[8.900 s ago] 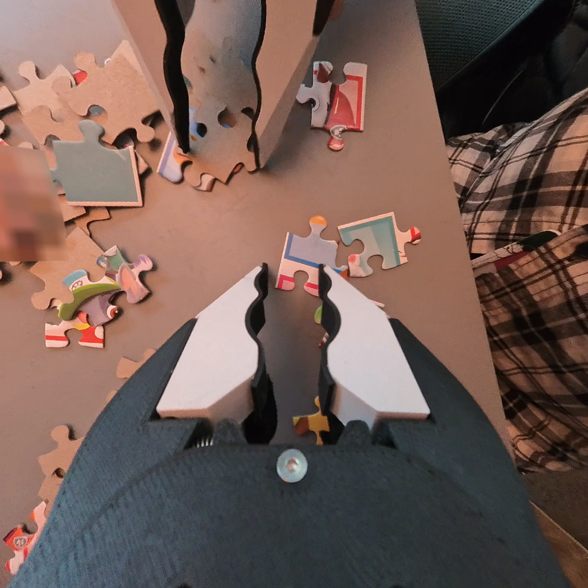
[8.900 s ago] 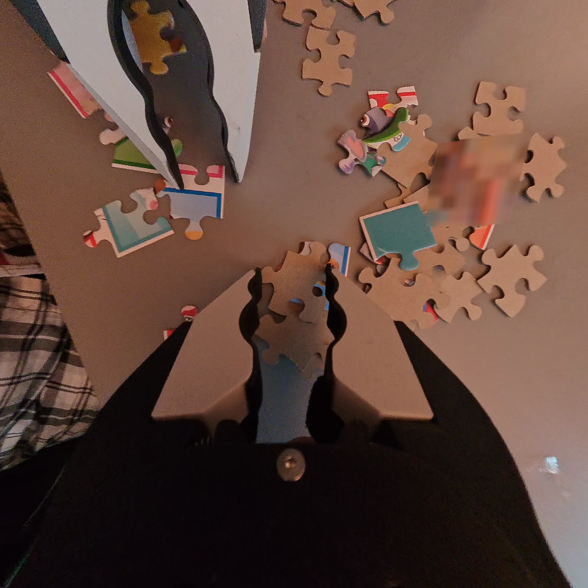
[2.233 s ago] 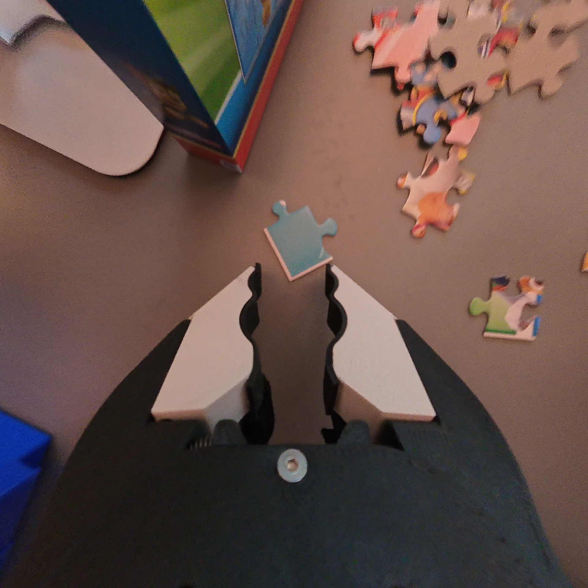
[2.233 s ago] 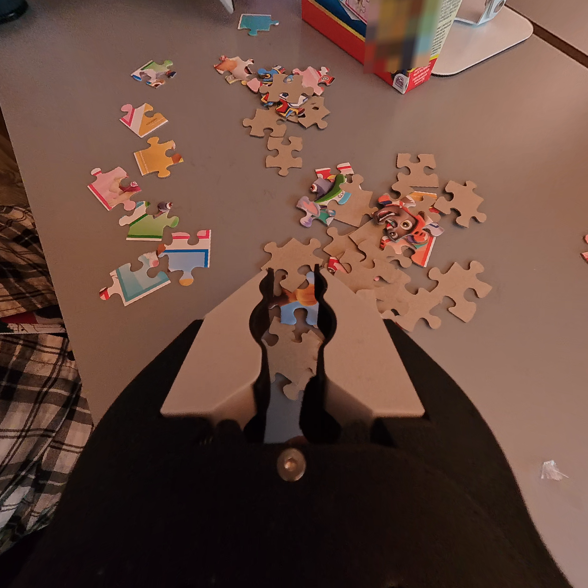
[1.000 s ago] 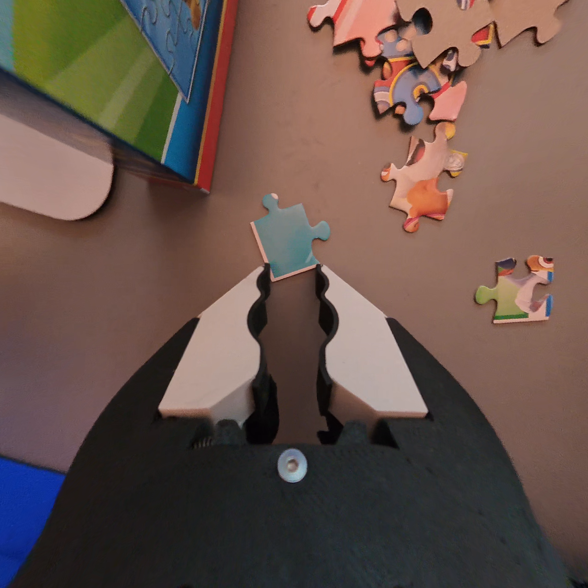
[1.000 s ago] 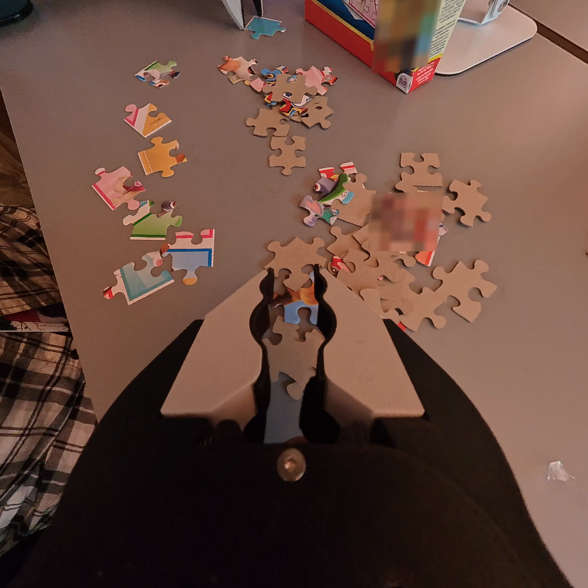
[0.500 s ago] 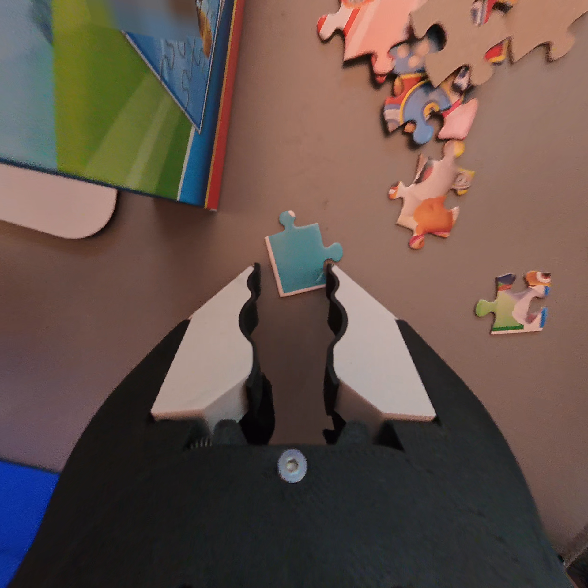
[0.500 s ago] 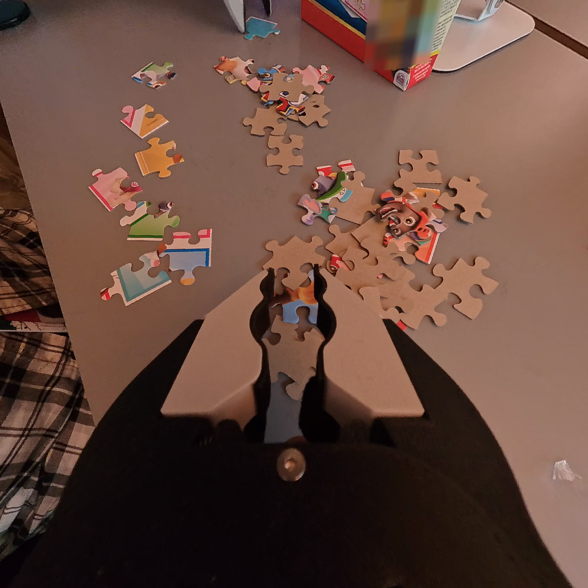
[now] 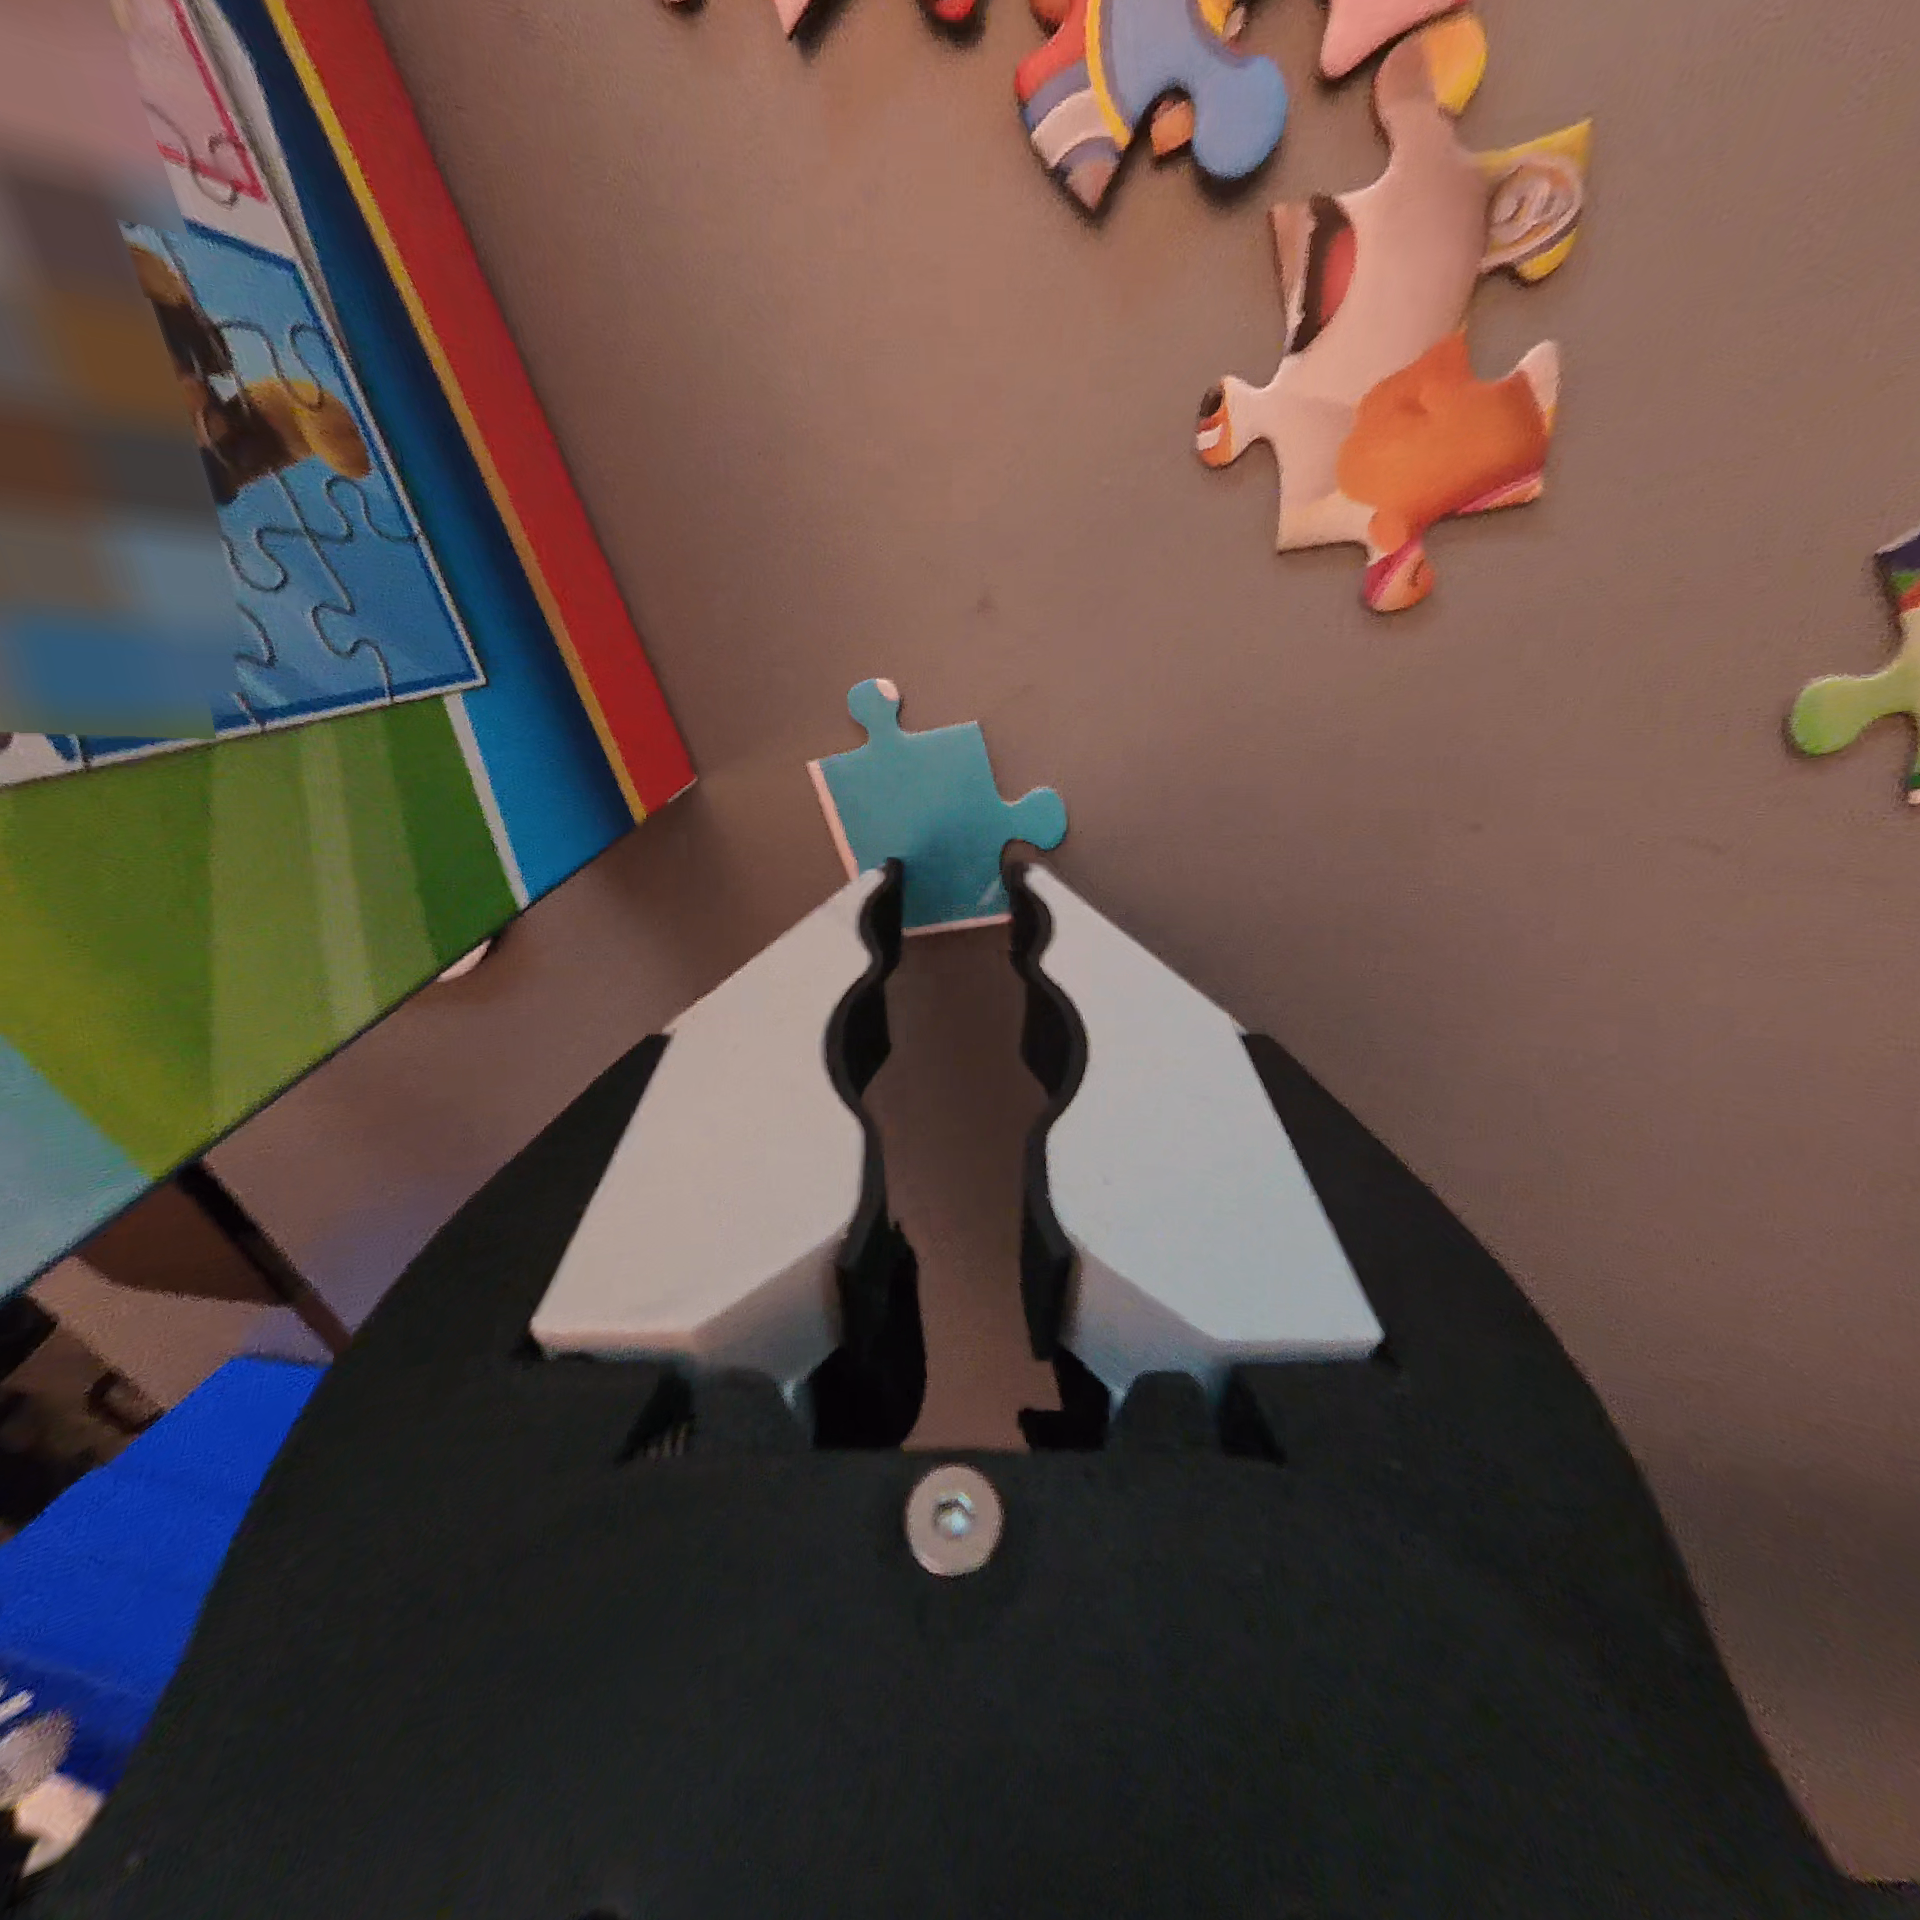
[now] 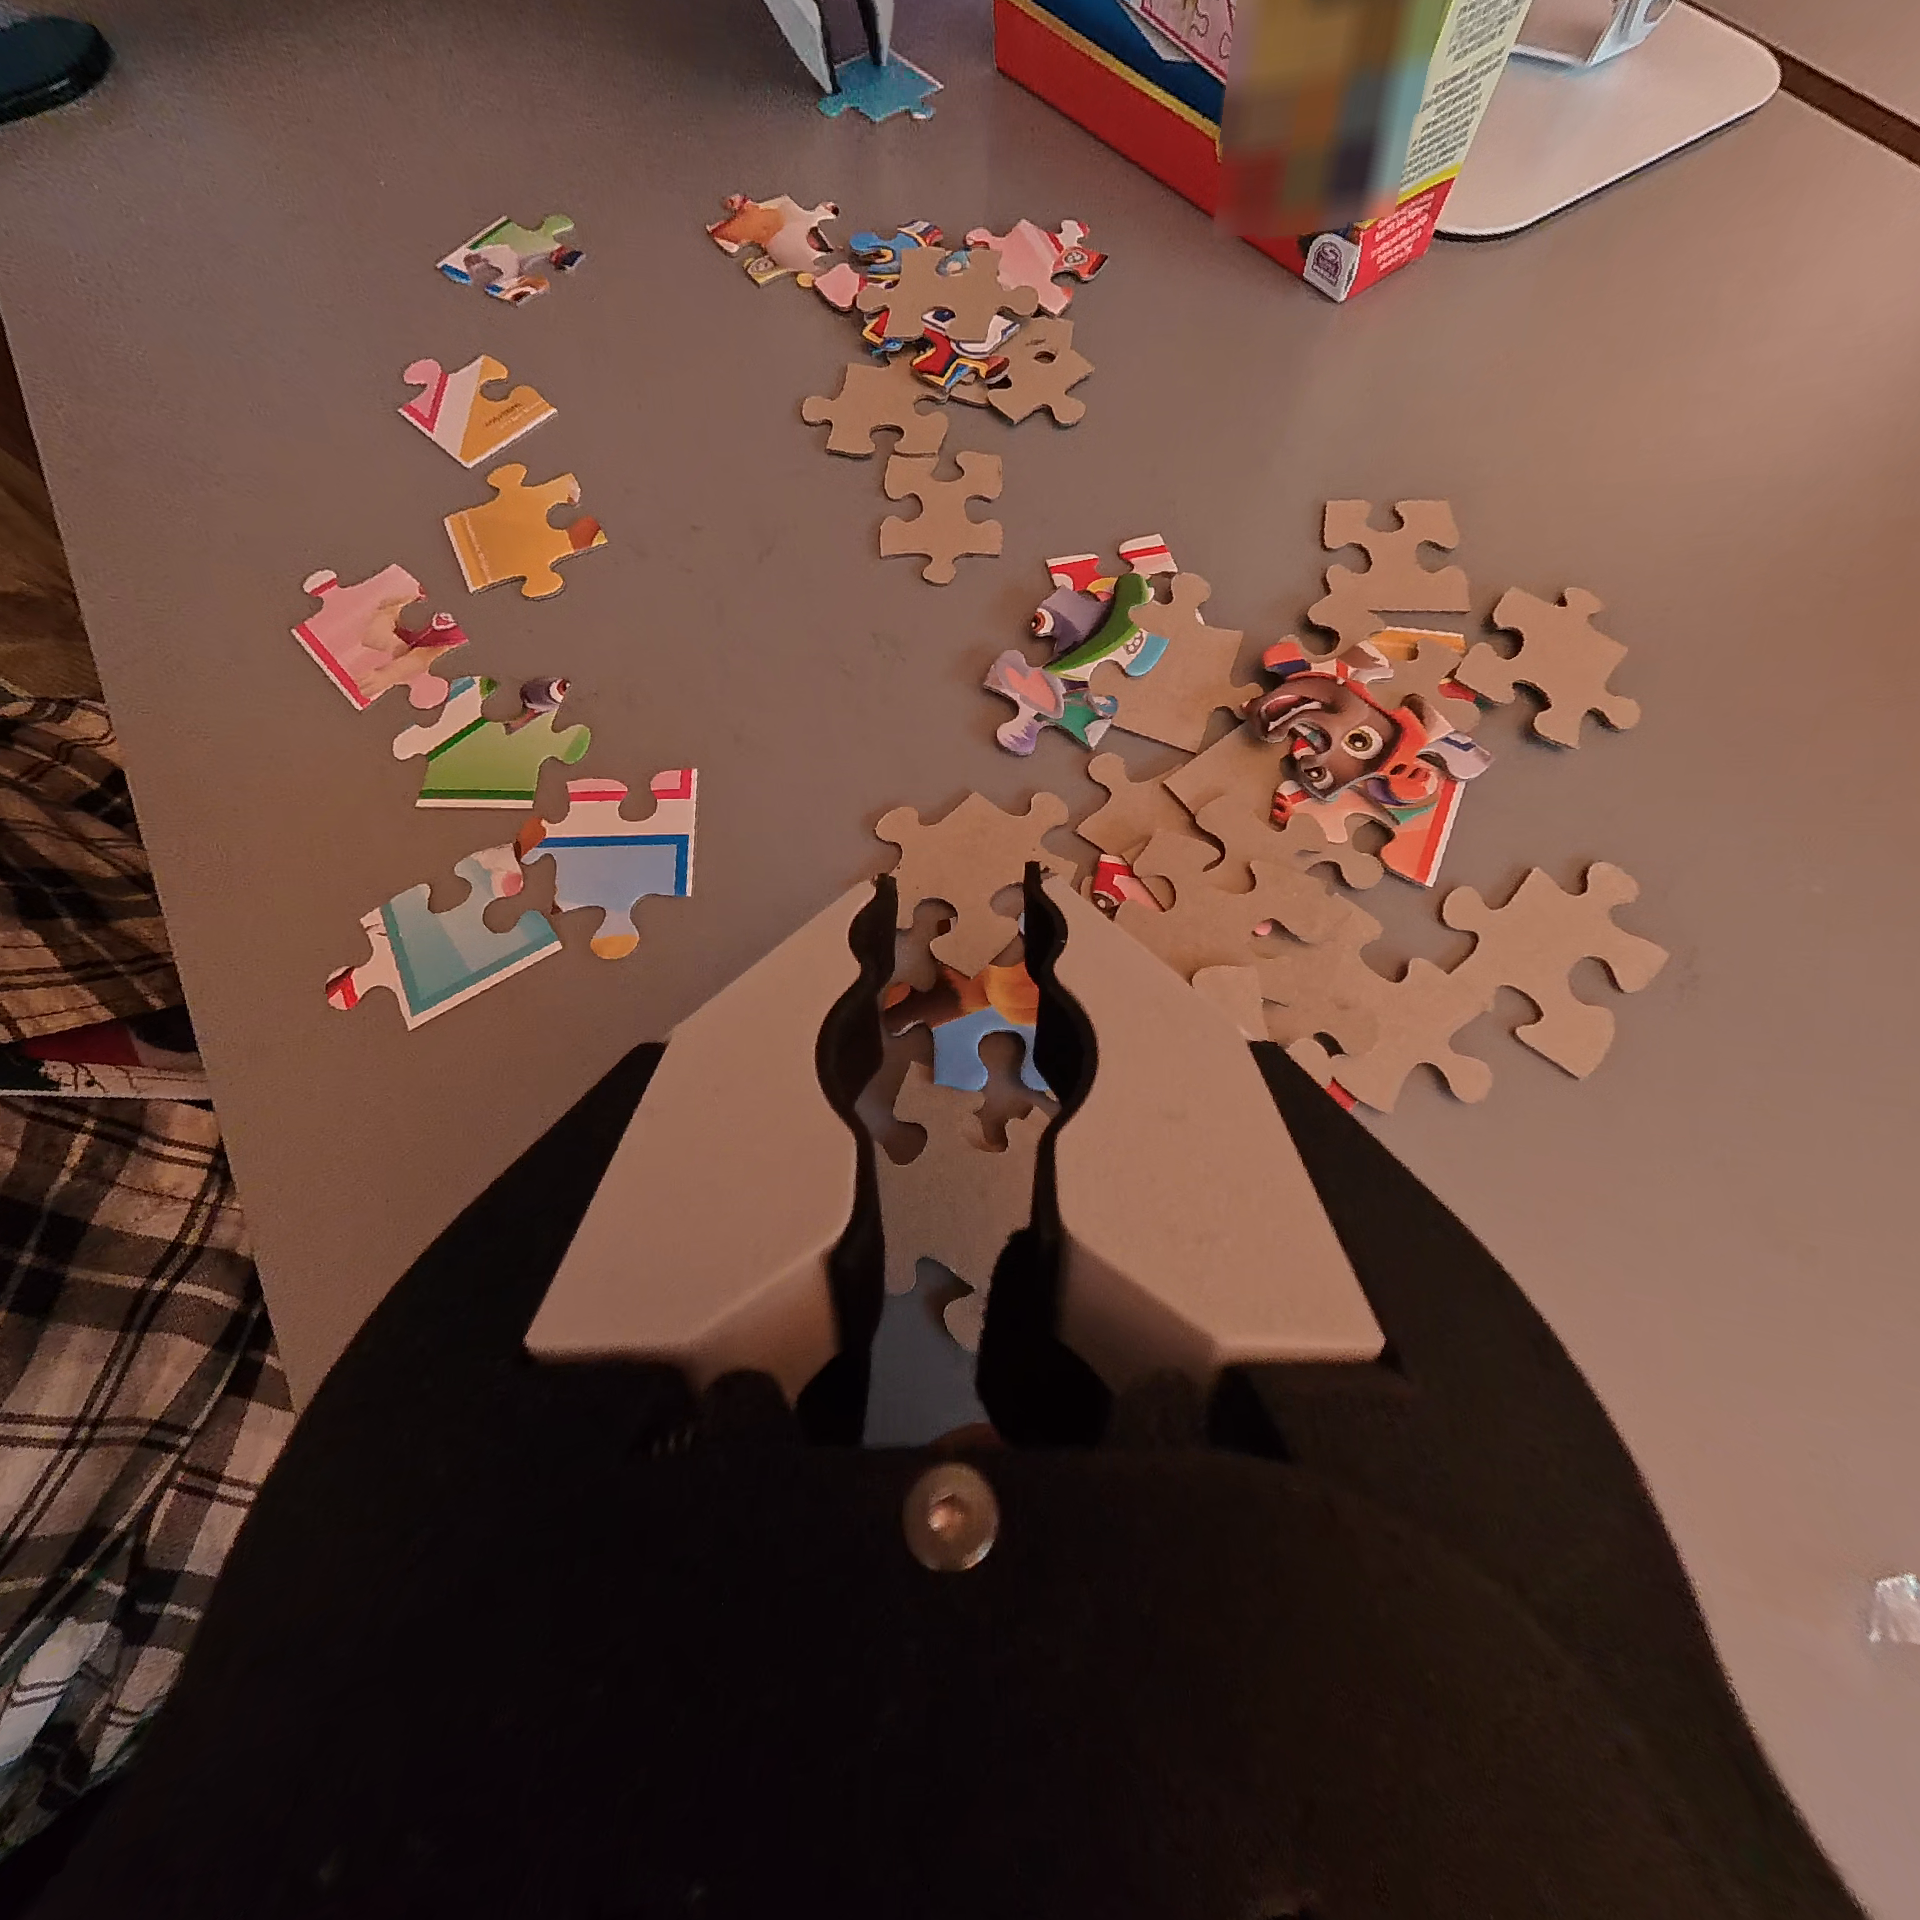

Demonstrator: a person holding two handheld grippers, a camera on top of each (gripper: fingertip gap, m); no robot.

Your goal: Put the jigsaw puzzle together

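**Up close: the teal piece sits at the left claw's tips**

Seen from the left wrist view, the left claw (image 9: 948, 878) is down at the grey tabletop (image 9: 1351, 935) with its jaws a narrow gap apart, and one teal puzzle piece (image 9: 928, 821) sits right at the tips. The piece's near edge lies between the two fingertips (image 9: 883, 883); whether they pinch it or merely frame it, I cannot tell. One puzzle box (image 9: 312, 623), red-edged with blue and green panels, stands just left of the piece. Three picture-side pieces show fully or partly to the right: a white and orange one (image 9: 1403, 416), a blue-striped one (image 9: 1153, 94) above it, and a green one (image 9: 1870, 707) cut by the frame edge.

From the right wrist view, the right claw (image 10: 954, 883) hangs above the tabletop (image 10: 1558, 1351), jaws apart and gripping nothing; brown face-down pieces (image 10: 971, 862) and one blue and orange piece (image 10: 977, 1023) lie on the surface beneath its gap. Seven picture-side pieces are spread singly along the left side, a row (image 10: 499, 748) near the table edge. Two loose heaps lie to the right, mostly cardboard backs. Far off, the teal piece (image 10: 878, 94) lies at the tips of the left claw (image 10: 831, 42), with the box (image 10: 1299, 125) beside it.
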